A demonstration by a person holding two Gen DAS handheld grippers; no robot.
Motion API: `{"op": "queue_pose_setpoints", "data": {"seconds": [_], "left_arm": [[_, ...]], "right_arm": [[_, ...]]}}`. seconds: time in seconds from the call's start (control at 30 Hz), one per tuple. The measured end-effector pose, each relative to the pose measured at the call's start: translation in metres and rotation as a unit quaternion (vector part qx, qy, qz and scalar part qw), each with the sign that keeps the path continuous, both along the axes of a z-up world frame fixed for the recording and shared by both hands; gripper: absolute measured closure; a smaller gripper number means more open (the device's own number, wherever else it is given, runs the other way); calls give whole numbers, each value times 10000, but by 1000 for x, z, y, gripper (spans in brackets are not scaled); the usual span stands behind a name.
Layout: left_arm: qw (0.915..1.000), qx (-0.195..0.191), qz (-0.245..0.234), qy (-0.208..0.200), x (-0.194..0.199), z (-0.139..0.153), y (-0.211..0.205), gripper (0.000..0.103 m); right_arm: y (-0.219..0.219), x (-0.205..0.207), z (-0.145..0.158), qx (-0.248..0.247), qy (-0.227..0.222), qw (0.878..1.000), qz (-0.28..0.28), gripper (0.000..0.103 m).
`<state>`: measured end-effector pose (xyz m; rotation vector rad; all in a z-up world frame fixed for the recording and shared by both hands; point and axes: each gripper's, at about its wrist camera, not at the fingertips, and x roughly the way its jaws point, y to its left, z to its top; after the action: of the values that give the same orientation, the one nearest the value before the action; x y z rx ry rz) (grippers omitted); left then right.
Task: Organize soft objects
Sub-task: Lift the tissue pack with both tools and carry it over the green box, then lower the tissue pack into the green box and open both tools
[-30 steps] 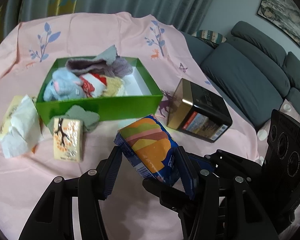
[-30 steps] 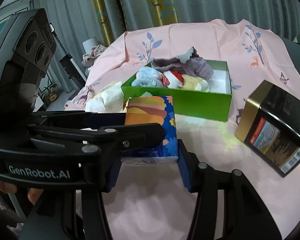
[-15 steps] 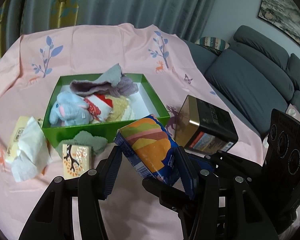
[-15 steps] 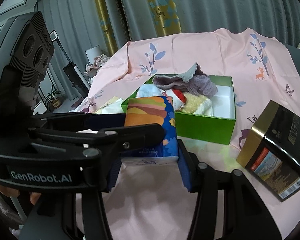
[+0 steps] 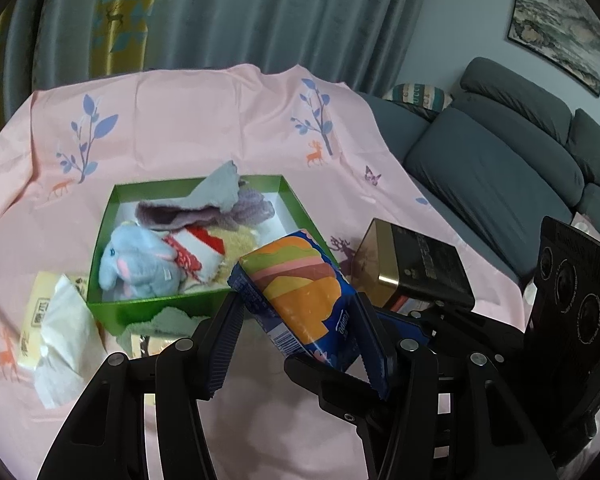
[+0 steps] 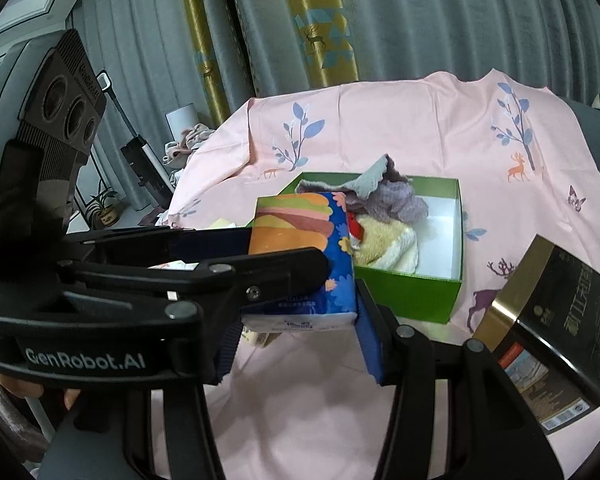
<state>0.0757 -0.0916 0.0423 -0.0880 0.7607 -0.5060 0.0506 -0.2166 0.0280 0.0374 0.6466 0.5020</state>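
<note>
Left wrist view: a soft, light tissue pack (image 5: 300, 284) is pinched jointly by left gripper (image 5: 296, 332) and right gripper (image 6: 296, 332); its yielding sides are best gripped mid-body.

A living room with a pink-covered bench, a sofa and long curtains.

The pink cloth (image 5: 204, 120), printed with blue branches and small deer, drapes the bench. A black-and-gold tin (image 5: 414, 264) lies tilted on it, right of the middle. Beyond stands a grey-blue sofa (image 5: 500, 152) with a striped cushion (image 5: 418, 96), a framed landscape painting (image 5: 560, 28) above it, grey and gold curtains (image 6: 320, 24), and a potted plant (image 6: 106, 208) on the floor.
</note>
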Motion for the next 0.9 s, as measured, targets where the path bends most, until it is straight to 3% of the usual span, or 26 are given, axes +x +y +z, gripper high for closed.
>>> {"op": "queue_pose_setpoints", "data": {"seconds": [0.33,0.47,0.67,0.9], "left_arm": [[10000,84,27,-25,31,19,2,47],[9999,-34,58,156,54,20,5,47],[9988,-62,137,458,91,9,6,47],[9945,-205,193,1007,131,-20,10,47]], "right_arm": [[2,32,16,128,-76,9999,83,52],[1,54,18,171,14,9998,104,52],[-1,92,6,406,346,9985,132,52],[6,127,-16,254,601,9978,67,52]]}}
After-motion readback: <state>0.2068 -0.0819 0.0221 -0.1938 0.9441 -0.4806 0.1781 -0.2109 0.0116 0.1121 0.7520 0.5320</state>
